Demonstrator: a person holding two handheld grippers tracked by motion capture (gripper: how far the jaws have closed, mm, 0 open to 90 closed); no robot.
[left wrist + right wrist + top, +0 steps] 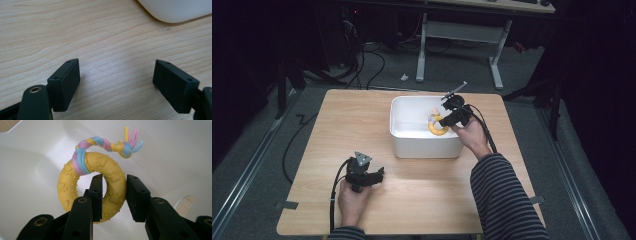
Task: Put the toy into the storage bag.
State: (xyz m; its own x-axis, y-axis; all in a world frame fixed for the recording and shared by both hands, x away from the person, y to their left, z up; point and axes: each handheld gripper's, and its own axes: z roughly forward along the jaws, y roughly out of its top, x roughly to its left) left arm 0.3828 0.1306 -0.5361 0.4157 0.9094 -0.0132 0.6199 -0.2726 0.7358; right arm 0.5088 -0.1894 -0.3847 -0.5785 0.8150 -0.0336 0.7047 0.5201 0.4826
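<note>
Right gripper [114,195] jaws grasping yellow ring toy [113,178] (inside white bin [412,142]); left gripper [116,85] jaws released.

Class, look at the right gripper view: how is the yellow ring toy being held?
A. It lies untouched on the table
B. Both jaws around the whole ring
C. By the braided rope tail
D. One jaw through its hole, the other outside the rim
D: the right gripper pinches one side of the yellow ring toy, with one jaw through the hole, over the white bin.

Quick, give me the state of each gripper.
Left gripper: open, holding nothing, low over the table.
Right gripper: shut on the yellow ring toy, inside the white bin.
</note>
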